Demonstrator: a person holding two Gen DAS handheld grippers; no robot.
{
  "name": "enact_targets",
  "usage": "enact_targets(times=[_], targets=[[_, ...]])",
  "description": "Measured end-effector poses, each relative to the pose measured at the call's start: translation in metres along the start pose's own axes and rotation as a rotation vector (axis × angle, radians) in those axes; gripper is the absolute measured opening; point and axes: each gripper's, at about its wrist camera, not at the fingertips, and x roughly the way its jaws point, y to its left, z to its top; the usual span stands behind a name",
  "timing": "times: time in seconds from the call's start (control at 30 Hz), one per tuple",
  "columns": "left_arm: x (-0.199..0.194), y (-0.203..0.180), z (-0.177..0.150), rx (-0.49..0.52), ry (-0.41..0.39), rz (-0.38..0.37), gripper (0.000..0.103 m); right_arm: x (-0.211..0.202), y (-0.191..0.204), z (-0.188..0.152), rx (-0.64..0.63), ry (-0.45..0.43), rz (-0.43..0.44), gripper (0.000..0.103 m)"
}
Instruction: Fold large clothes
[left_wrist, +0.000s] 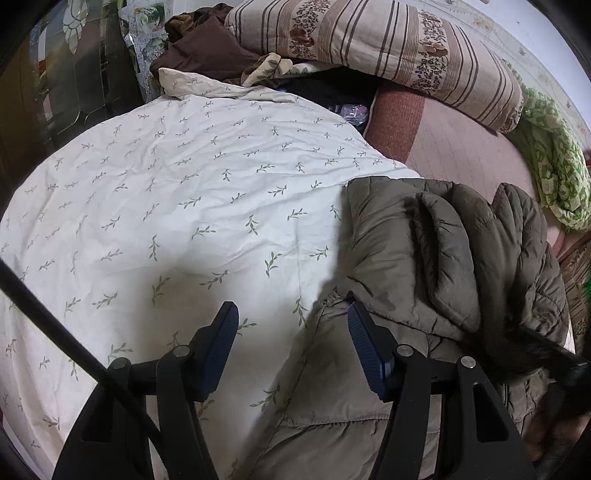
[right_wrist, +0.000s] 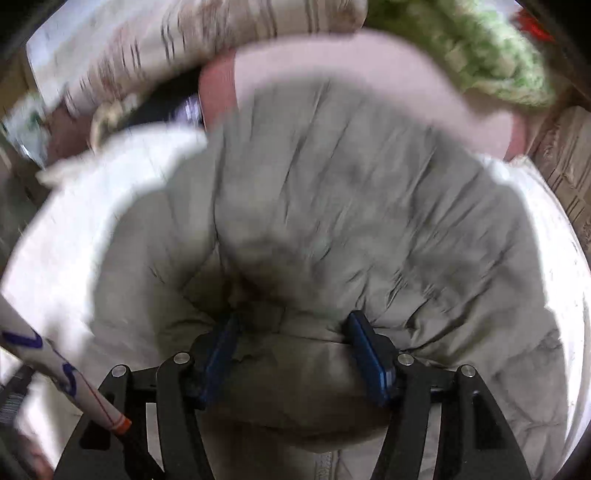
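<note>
Where the white leafy quilt (left_wrist: 177, 206) covers the bed:
Jacket: puffy olive jacket (left_wrist: 436, 258) bunched on the quilt's right part, touching it.
Left claw: left gripper (left_wrist: 291, 354) with blue pads (left_wrist: 221, 350) apart, nothing pinched; one pad over the quilt, the other at the jacket's edge.
Right claw: right gripper (right_wrist: 291, 354) clamped on a thick fold of the jacket (right_wrist: 332, 221).
Left view only: sharp; striped pillow (left_wrist: 369, 48) and green blanket (left_wrist: 550, 173) beyond the jacket.
Right view only: blurry; the pinched fold; a white stick with blue marks (right_wrist: 62, 365) left of the jacket.
</note>
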Motion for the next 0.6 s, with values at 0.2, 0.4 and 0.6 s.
enact_targets(times=[0.2, 0.4, 0.6], targets=[[-0.003, 0.000, -0.002, 0.008, -0.007, 0.000, 0.061, -0.042, -0.017, 0.002, 0.005, -0.002, 0.085, 0.070], [-0.023, 0.003, -0.004, 0.038, -0.013, -0.030, 0.061, -0.111, -0.103, -0.042, 0.082, 0.030, 0.165, 0.070], [-0.051, 0.024, -0.024, 0.020, 0.028, -0.132, 0.061, -0.159, -0.208, -0.098, 0.136, 0.005, 0.038, 0.073]])
